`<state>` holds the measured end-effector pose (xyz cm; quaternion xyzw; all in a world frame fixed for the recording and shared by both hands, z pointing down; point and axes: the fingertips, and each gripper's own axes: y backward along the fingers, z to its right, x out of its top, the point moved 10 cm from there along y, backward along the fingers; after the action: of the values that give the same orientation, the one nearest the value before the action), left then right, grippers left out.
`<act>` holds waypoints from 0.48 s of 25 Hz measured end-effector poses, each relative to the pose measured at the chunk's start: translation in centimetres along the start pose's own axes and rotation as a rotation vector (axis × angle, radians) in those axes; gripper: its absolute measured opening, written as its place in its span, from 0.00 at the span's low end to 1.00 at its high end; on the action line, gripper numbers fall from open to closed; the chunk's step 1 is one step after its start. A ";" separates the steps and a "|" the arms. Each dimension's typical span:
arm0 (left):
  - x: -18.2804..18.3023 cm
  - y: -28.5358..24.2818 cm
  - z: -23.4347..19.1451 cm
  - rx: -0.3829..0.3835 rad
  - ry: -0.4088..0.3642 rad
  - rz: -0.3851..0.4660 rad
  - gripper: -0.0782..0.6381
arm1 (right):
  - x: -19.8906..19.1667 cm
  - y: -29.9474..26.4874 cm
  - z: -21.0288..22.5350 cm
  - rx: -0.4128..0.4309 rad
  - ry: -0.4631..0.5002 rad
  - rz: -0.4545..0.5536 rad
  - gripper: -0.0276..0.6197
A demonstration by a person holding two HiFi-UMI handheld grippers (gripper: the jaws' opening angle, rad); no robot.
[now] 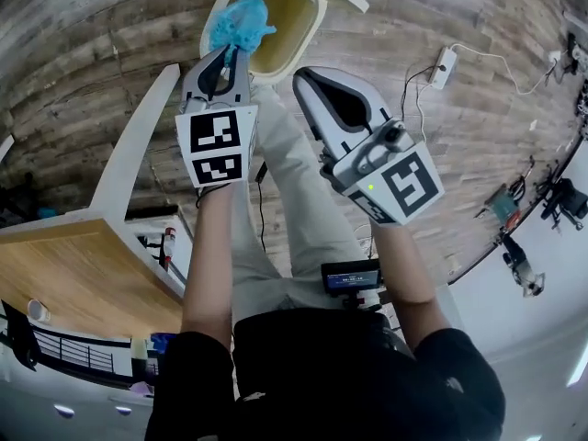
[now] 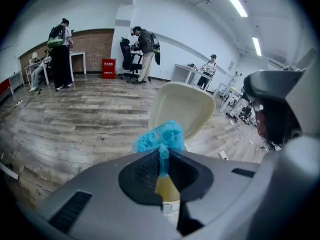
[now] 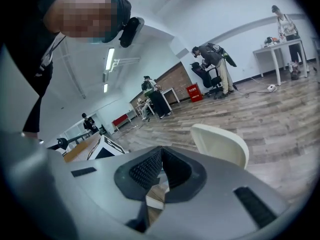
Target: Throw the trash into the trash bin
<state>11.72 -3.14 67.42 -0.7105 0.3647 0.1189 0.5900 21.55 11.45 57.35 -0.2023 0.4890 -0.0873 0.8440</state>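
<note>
A crumpled blue piece of trash (image 1: 241, 22) is pinched in my left gripper (image 1: 228, 55), which is shut on it and holds it over the open mouth of the cream trash bin (image 1: 310, 28) on the floor. In the left gripper view the blue trash (image 2: 159, 136) sticks out past the jaw tips, with the bin's raised lid (image 2: 182, 108) right behind it. My right gripper (image 1: 312, 83) hovers beside the left one, just right of the bin, shut with nothing in it. The right gripper view shows the jaws (image 3: 161, 153) closed and the bin's lid (image 3: 220, 144) ahead.
A wooden-topped white table (image 1: 73, 265) stands at the lower left. A power strip (image 1: 442, 66) with cables lies on the plank floor at the right. Several people stand by desks far off (image 2: 60, 51). The person's trouser legs (image 1: 294, 182) show below the grippers.
</note>
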 end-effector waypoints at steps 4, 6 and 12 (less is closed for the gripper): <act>-2.8 -5.4 -0.2 -0.033 -0.026 -0.060 0.15 | -3.5 -1.9 2.9 -0.010 -0.004 -0.021 0.04; -3.9 -7.4 0.0 -0.040 -0.033 -0.083 0.15 | -4.9 -2.0 3.9 -0.002 -0.013 -0.062 0.04; -6.1 -9.8 -0.1 -0.077 0.040 -0.121 0.36 | -7.4 -2.9 4.5 0.062 0.027 -0.138 0.04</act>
<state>13.87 -0.57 78.47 -0.7557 0.3278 0.0826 0.5609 21.79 12.52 66.43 -0.2082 0.4824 -0.1628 0.8351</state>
